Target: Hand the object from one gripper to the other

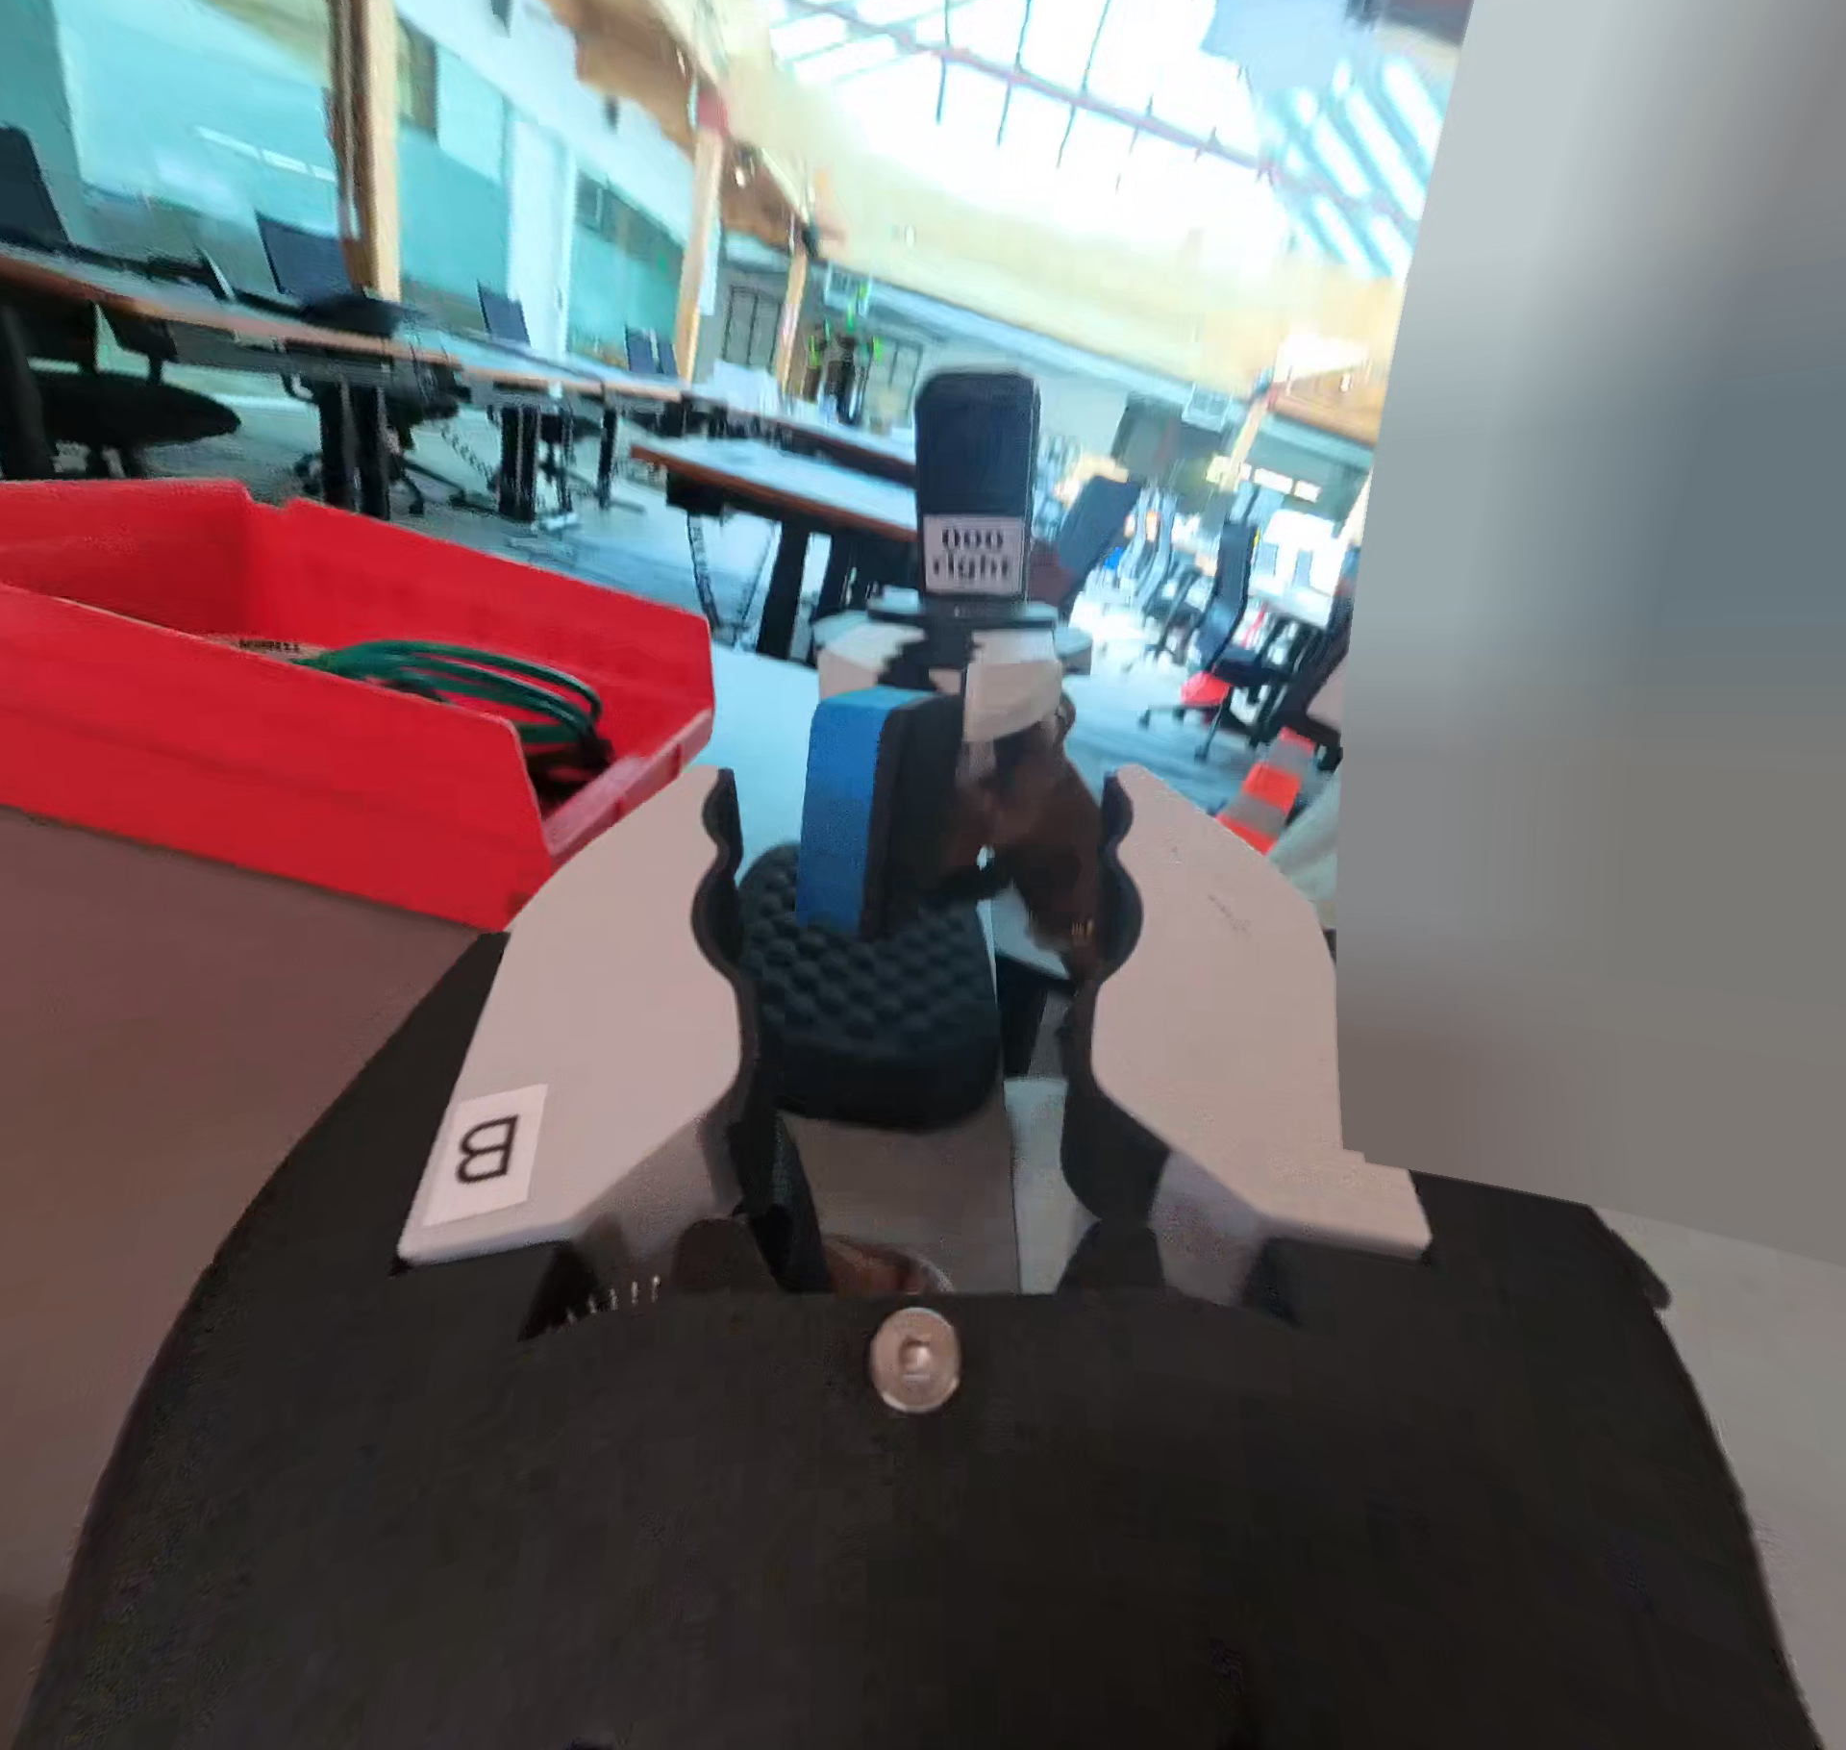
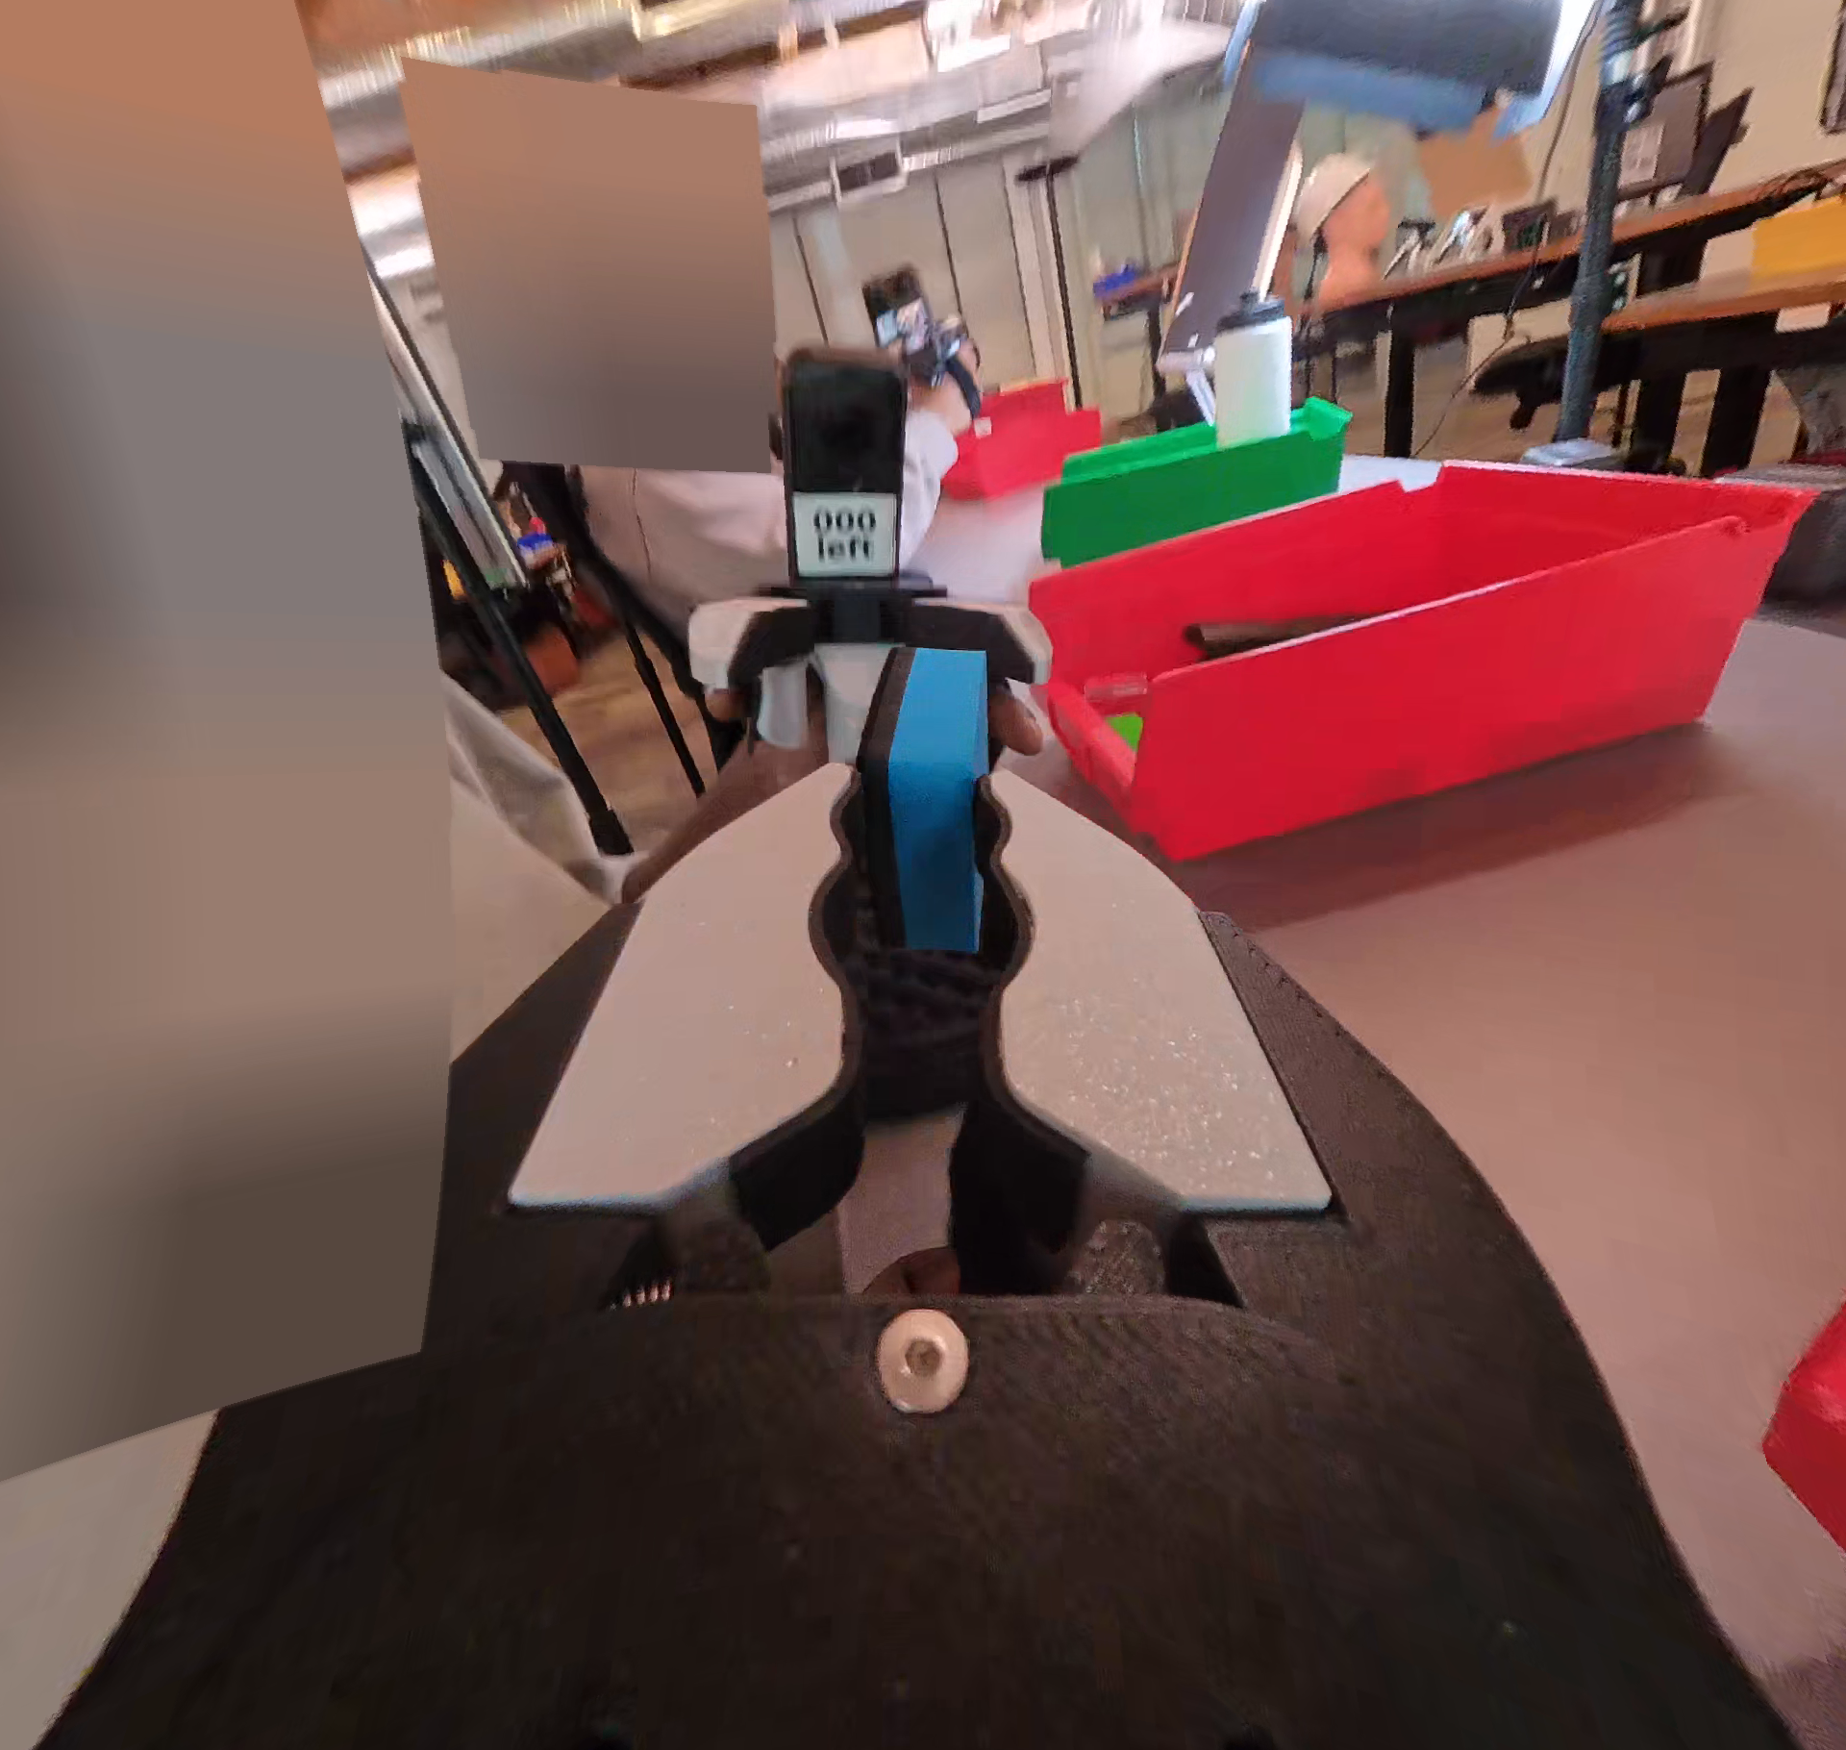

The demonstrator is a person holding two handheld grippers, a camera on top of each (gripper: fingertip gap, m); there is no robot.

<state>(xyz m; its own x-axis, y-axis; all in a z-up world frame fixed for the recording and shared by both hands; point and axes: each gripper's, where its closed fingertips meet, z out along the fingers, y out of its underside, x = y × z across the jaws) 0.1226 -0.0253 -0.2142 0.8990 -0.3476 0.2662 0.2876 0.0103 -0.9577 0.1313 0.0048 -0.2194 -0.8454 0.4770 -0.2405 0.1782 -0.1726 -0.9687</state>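
Observation:
The object is a block with a blue layer and a black dimpled layer (image 2: 934, 833). My right gripper (image 2: 919, 788) is shut on it, with both fingers pressed on its sides, and holds it above the table. The same block (image 1: 839, 803) also shows in the left wrist view, lying between the fingers of my left gripper (image 1: 916, 783). That gripper is open, with gaps on both sides of the block. The two grippers face each other. The right gripper (image 1: 929, 683) shows beyond the block with a hand behind it, and the left gripper (image 2: 869, 693) shows spread wide.
A red bin (image 1: 250, 703) with green cables (image 1: 450, 673) stands left of the left gripper. On the grey table (image 2: 1498, 1003) stand a large red bin (image 2: 1398, 663), a green bin (image 2: 1189, 493) and a white bottle (image 2: 1249, 373). Tripod legs (image 2: 599, 703) stand at the left.

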